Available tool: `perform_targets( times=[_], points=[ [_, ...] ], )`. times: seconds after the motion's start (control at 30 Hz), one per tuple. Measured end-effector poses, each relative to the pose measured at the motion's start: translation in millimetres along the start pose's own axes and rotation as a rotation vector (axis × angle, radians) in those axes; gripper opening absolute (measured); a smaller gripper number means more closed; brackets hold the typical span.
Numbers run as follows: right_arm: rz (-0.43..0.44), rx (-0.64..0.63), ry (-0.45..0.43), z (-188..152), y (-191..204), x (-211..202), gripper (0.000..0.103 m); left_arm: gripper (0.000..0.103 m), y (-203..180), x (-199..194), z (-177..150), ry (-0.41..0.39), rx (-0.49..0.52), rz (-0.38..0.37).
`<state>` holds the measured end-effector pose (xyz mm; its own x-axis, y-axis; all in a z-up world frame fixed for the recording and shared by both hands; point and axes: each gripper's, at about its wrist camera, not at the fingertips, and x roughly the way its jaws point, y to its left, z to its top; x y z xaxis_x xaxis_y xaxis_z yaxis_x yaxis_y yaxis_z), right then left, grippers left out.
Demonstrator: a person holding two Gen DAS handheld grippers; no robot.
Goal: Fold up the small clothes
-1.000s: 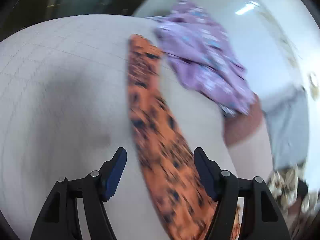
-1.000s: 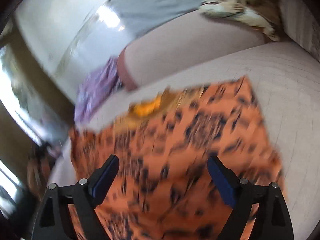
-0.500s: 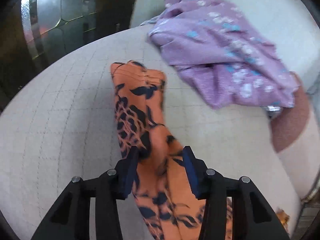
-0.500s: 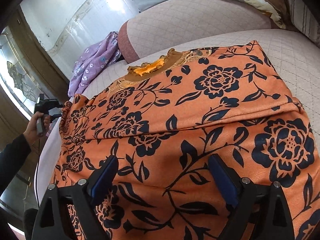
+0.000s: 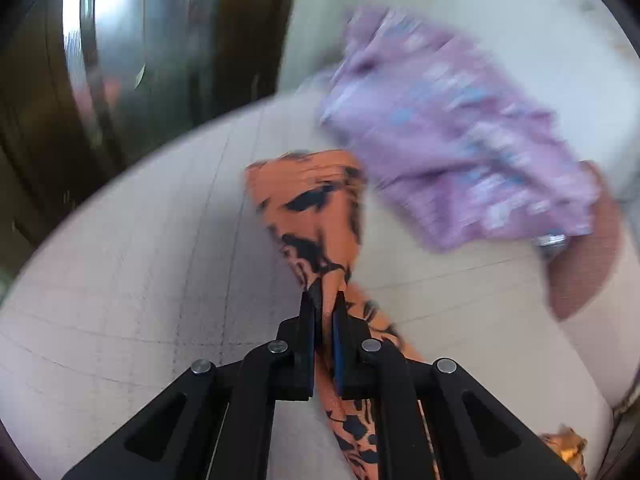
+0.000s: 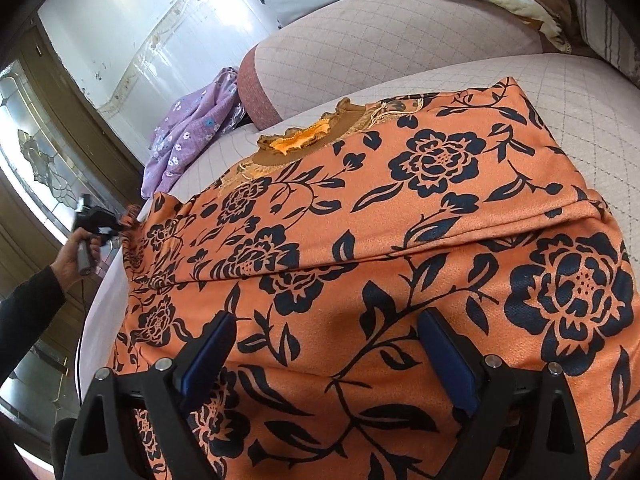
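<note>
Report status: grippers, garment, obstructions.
Left gripper shut on orange floral top sleeve. Right gripper open above its body. Purple garment close beside sleeve.

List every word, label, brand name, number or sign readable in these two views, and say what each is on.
None: no readable text in either view.
Orange garment with black flower print: pattern only, no letters.
Purple flowered cloth: blurred here; only small flowers show in the right wrist view.
Quilted pale sofa cover: stitched grid, no label.
Black left gripper and right gripper: no markings visible.
</note>
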<state>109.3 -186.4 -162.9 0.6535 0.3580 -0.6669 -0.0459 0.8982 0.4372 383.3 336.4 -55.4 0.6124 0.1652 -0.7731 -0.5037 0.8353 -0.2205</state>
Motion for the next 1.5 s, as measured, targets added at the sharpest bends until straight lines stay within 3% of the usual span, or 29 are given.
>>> perform_targets(
  times=[0.13, 0.23, 0.3, 0.37, 0.4, 0.43, 0.47, 0.5, 0.57, 0.63, 0.7, 0.8, 0.87, 0.93, 1.03, 1.13, 1.2, 1.27, 1.37, 1.43, 1.47, 1.5],
  points=[
    [0.009, 0.008, -0.007, 0, -1, -2, 0.094, 0.007, -56, -112, -11, -0.189, 0.150, -0.157],
    [0.023, 0.020, -0.013, 0, -3, -4, 0.094, 0.007, -115, -195, -40, -0.287, 0.306, -0.313],
    [0.034, 0.029, -0.016, 1, -4, -5, 0.094, 0.007, -156, -239, -70, -0.309, 0.409, -0.417],
    [0.044, 0.038, -0.016, 1, -5, -6, 0.094, 0.010, -205, -273, -114, -0.276, 0.518, -0.530],
    [0.049, 0.046, -0.015, 2, -6, -7, 0.094, 0.011, -223, -280, -133, -0.257, 0.549, -0.551],
    [0.049, 0.052, -0.014, 3, -6, -8, 0.094, 0.024, -246, -281, -160, -0.217, 0.599, -0.572],
    [0.046, 0.064, -0.007, 6, -5, -11, 0.094, 0.065, -271, -271, -190, -0.140, 0.684, -0.567],
    [0.046, 0.083, 0.000, 7, -5, -13, 0.094, 0.082, -284, -261, -211, -0.082, 0.736, -0.542],
    [0.075, 0.136, -0.007, 9, -6, -27, 0.094, 0.088, -297, -228, -261, 0.054, 0.827, -0.472],
    [0.109, 0.176, -0.042, 9, -9, -49, 0.094, 0.087, -281, -200, -293, 0.134, 0.838, -0.409],
    [0.108, 0.202, -0.062, 10, -15, -73, 0.094, 0.087, -247, -184, -297, 0.160, 0.763, -0.372],
    [0.109, 0.246, -0.084, 17, -30, -99, 0.094, 0.087, -185, -172, -286, 0.140, 0.614, -0.308],
    [0.093, 0.279, -0.078, 28, -40, -102, 0.094, 0.087, -154, -168, -278, 0.105, 0.569, -0.251],
    [0.078, 0.304, -0.062, 40, -44, -97, 0.094, 0.087, -129, -150, -267, 0.087, 0.513, -0.203],
    [0.082, 0.335, -0.046, 69, -47, -78, 0.094, 0.087, -105, -130, -254, 0.098, 0.426, -0.209],
    [-0.047, 0.234, -0.041, 100, -45, -56, 0.094, 0.087, -93, -111, -250, 0.099, 0.395, -0.225],
    [-0.088, 0.194, 0.010, 112, -47, -37, 0.093, 0.087, -91, -103, -254, 0.080, 0.404, -0.232],
    [-0.182, 0.098, 0.063, 129, -44, -14, 0.093, 0.087, -90, -98, -257, 0.056, 0.410, -0.237],
    [-0.236, 0.071, 0.111, 141, -47, 13, 0.091, 0.087, -89, -92, -263, 0.035, 0.425, -0.242],
    [-0.213, 0.088, 0.169, 147, -52, 33, 0.051, 0.087, -93, -85, -263, 0.051, 0.430, -0.244],
    [-0.216, 0.095, 0.212, 150, -52, 41, 0.025, 0.087, -95, -85, -263, 0.053, 0.430, -0.240],
    [-0.236, 0.080, 0.221, 153, -46, 43, 0.019, 0.087, -95, -84, -262, 0.057, 0.430, -0.238]
  ],
)
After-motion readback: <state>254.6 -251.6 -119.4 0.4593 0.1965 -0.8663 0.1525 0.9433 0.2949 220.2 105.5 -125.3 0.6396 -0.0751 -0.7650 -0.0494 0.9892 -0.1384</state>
